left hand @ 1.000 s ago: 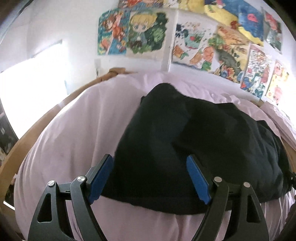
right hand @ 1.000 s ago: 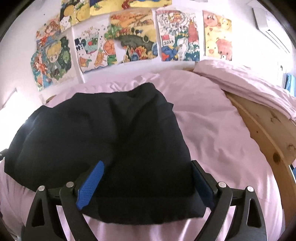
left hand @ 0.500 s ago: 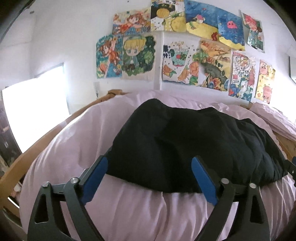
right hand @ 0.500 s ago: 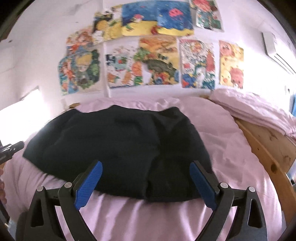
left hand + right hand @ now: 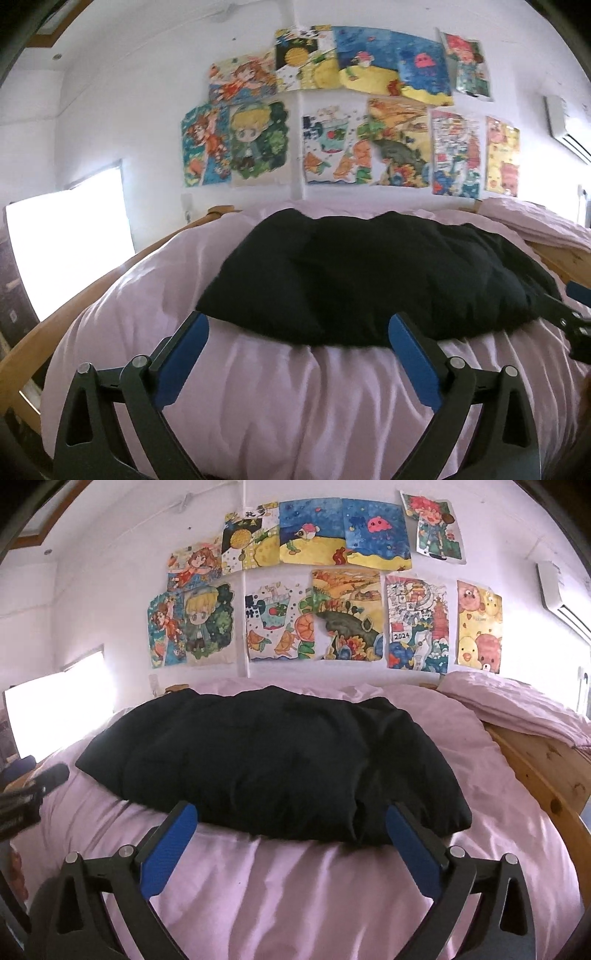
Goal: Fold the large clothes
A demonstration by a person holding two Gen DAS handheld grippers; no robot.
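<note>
A black garment (image 5: 369,273) lies folded into a broad flat shape on the pink bed sheet (image 5: 295,398); it also shows in the right wrist view (image 5: 280,764). My left gripper (image 5: 297,332) is open and empty, held above the sheet just short of the garment's near edge. My right gripper (image 5: 291,821) is open and empty, also just short of the near edge. The right gripper shows at the right rim of the left wrist view (image 5: 565,317). The left gripper shows at the left rim of the right wrist view (image 5: 33,786).
A wooden bed frame runs along the left (image 5: 74,295) and the right (image 5: 546,771). A pink pillow or folded quilt (image 5: 517,705) lies at the far right. Children's paintings (image 5: 314,590) cover the white wall. A bright window (image 5: 66,251) is at left.
Both grippers have pulled back and up from the garment's near edge and tilted up. They stood over the cloth a second ago; now they are short of it, over bare sheet.
</note>
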